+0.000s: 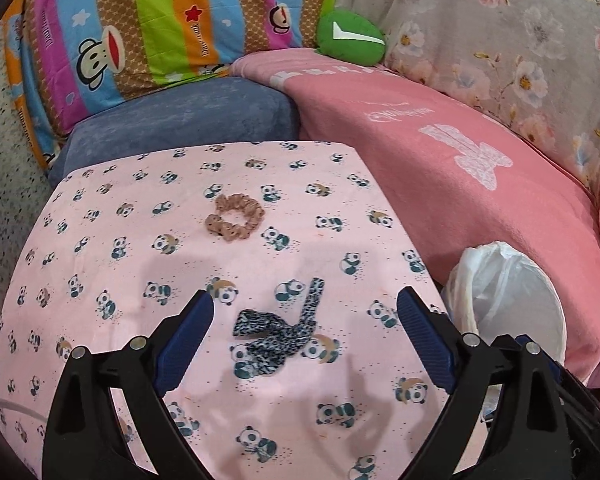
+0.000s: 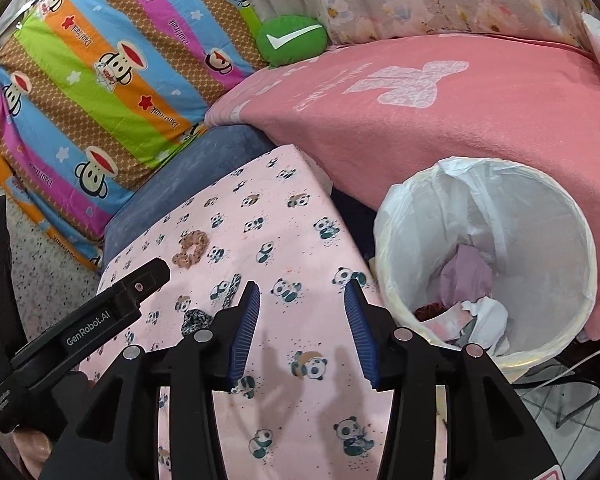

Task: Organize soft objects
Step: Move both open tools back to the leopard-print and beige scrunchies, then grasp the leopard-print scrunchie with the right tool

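Hovering with jaws apart and empty, the left tongs [image 1: 305, 320] straddle the black-and-white leopard-print fabric hair tie [image 1: 278, 330] lying flat on the pink panda-print cloth [image 1: 100, 240]. Right tongs [image 2: 302, 326] are likewise spread, holding nothing. Risk: closing low may pinch the cloth with the tie.

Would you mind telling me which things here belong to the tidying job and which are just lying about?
Part of the job:
- leopard hair tie
- brown scrunchie
- white bin, already holding soft items
- left gripper, open over the hair tie
- right gripper, open

Just lying about:
- green cushion
- striped pillow
- pink blanket
- panda cloth
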Tool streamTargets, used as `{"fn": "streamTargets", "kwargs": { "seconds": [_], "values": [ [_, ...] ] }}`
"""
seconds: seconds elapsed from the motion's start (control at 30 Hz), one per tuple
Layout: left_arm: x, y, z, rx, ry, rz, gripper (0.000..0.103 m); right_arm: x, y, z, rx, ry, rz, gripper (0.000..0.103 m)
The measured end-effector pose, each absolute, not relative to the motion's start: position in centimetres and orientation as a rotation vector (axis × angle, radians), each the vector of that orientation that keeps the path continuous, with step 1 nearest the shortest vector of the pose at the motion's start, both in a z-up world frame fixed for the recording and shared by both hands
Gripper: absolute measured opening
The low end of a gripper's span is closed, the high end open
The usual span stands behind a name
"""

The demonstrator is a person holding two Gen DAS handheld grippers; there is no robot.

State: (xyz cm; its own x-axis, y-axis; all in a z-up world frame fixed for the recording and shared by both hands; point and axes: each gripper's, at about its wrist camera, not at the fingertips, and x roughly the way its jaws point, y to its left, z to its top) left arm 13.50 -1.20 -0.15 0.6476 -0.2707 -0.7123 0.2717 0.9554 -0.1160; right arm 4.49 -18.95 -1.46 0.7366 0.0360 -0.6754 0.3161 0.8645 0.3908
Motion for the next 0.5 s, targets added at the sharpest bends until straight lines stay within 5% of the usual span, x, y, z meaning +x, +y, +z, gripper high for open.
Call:
{"fn": "streamTargets", "kwargs": {
  "seconds": [0.5],
  "values": [
    [16.1,7.8,-2.5,-0.047,0.842,-0.127,0.089,10.1,-8.9,-4.7,0.41,0.885,-0.017,0.047]
  ]
}}
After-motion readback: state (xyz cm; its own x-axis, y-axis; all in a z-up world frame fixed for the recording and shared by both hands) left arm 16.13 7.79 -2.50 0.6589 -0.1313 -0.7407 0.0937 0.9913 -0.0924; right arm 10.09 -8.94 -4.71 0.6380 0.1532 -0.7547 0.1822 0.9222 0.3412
